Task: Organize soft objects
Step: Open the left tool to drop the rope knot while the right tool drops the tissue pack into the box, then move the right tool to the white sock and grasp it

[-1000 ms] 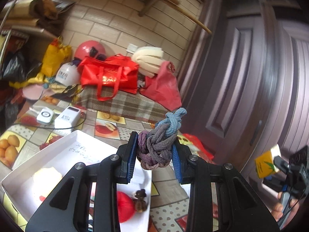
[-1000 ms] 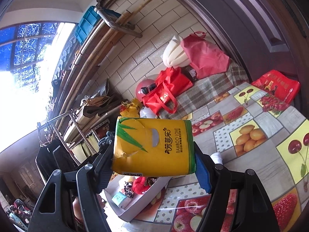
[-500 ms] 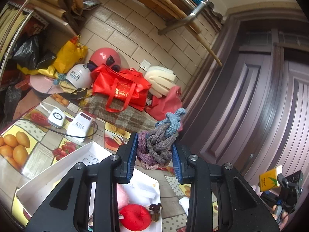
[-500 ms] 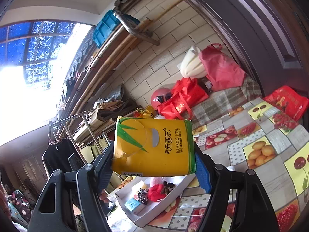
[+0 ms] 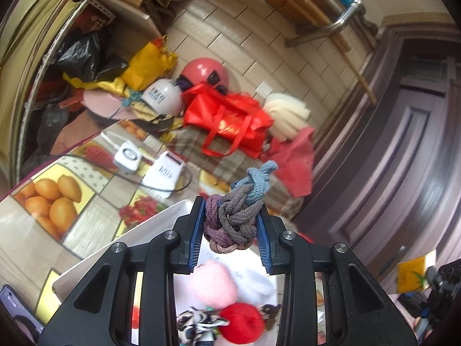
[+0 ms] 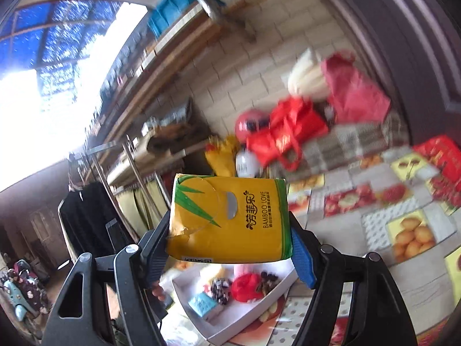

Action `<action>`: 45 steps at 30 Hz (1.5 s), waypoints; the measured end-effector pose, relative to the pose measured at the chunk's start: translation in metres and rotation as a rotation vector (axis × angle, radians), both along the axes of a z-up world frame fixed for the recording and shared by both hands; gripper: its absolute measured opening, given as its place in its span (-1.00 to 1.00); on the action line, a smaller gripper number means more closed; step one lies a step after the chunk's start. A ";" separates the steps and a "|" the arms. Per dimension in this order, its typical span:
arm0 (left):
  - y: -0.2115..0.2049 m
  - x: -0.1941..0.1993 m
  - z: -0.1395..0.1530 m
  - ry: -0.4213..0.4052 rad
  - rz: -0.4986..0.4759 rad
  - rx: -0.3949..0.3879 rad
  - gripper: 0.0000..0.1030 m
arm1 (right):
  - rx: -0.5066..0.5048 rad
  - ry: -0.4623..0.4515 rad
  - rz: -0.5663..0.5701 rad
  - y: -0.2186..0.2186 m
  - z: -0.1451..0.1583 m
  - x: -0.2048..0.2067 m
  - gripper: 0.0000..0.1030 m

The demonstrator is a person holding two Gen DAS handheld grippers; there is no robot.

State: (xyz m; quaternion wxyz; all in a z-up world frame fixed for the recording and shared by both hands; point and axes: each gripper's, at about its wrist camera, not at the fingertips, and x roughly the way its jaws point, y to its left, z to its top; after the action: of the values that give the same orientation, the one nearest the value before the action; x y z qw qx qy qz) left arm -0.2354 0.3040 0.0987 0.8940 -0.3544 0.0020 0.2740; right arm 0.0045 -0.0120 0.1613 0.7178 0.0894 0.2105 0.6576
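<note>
The left gripper (image 5: 230,232) is pinching a soft knotted hair-tie bundle (image 5: 239,216) mid-body, while the right gripper (image 6: 230,248) is squeezing a light, probably squashy tissue pack (image 6: 229,219) across its ends.

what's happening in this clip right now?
A person holds a tool in each hand, both loaded and raised above the table. The left tool is shut on a knotted bundle of hair ties. The right tool is shut on a yellow tissue pack. Below them a white tray on the fruit-print tablecloth already holds a pink plush ball, a red ball and other small soft items. Neither held item is in the tray yet.
</note>
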 end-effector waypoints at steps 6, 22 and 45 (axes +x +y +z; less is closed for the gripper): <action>0.012 0.016 -0.023 0.109 0.014 -0.085 -0.38 | -0.235 0.033 0.049 0.108 -0.057 -0.004 0.42; 0.008 0.022 -0.029 0.187 0.118 -0.055 0.99 | -0.261 0.096 -0.068 0.141 -0.090 0.009 1.00; 0.004 0.005 -0.022 0.156 0.209 -0.044 0.99 | -0.167 0.195 -0.507 0.030 -0.092 0.100 1.00</action>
State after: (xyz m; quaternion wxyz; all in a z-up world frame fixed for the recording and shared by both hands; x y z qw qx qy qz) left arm -0.2301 0.3082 0.0767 0.8497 -0.3499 0.0408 0.3923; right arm 0.1046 0.0175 0.0697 0.8406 0.1426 0.3028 0.4259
